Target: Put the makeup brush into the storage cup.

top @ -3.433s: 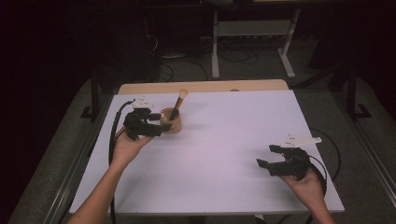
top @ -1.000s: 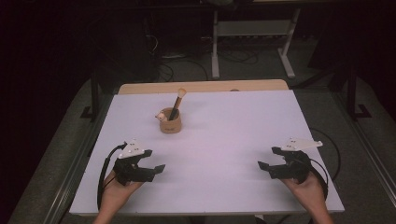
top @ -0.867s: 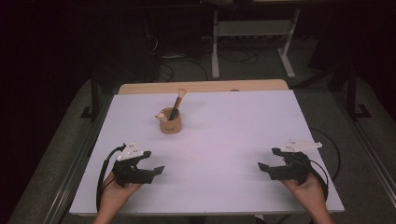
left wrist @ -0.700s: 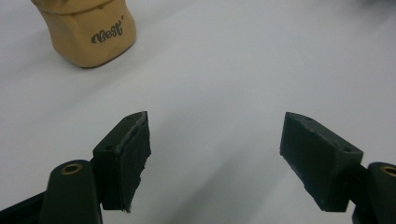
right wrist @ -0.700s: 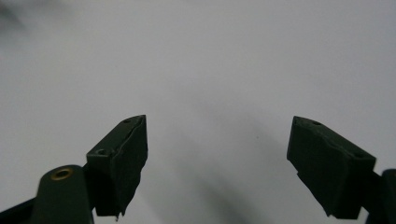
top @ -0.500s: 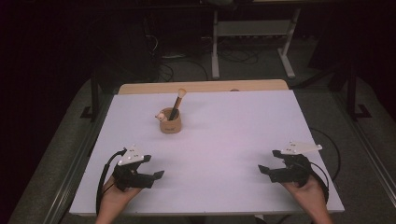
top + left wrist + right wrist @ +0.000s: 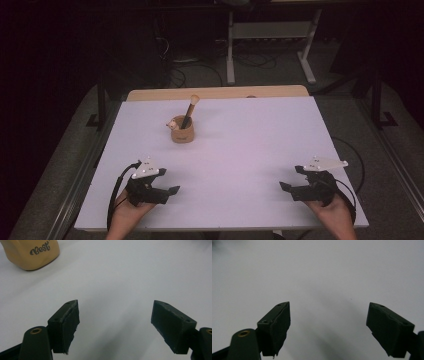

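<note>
My white tabletop [image 7: 250, 150] takes up the middle of the high view, and a pale wooden strip [image 7: 220, 93] runs along its far edge, touching it. At the upper centre of the frame, a white metal stand [image 7: 270, 45] rests on the grey floor [image 7: 65, 150]. Dark cables [image 7: 195, 70] lie looped just left of it. A black post [image 7: 101, 100] stands by the table's far left corner, another [image 7: 376, 97] by its far right.

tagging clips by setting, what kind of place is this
Probably a lab or recording workspace: a white-covered table in a dark room, cables on the grey floor behind it, and a metal stand at the back.
</note>
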Demonstrator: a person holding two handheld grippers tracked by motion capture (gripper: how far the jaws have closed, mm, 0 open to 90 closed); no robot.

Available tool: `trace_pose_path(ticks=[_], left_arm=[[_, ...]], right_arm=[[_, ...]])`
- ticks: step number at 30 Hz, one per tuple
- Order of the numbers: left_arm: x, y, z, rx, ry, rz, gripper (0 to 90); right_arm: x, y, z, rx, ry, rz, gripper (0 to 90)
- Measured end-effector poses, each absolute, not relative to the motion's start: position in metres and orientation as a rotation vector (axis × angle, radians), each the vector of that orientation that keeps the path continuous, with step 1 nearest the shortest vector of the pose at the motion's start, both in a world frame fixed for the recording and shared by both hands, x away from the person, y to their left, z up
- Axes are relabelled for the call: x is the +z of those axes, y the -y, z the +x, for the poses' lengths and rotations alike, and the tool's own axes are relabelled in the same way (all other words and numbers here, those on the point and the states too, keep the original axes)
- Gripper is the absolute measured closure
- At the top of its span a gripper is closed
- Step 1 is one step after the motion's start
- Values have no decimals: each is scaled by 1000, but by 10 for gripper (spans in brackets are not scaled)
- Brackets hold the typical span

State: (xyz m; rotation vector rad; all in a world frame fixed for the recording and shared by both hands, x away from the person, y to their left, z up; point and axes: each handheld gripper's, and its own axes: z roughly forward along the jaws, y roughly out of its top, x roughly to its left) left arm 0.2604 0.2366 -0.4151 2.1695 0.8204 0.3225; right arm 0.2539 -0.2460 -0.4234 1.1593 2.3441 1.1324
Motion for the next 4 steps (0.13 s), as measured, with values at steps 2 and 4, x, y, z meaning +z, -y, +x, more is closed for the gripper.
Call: trace_pose_path(ticks=[2,4], left_arm=[[-415,-236,260,326,-814,2177,217],[-415,-236,260,326,-815,2174,216]], right_arm=[[-424,246,254,1132,-2343,1157,188],[-424,245,254,1137,-2343,1162,187]])
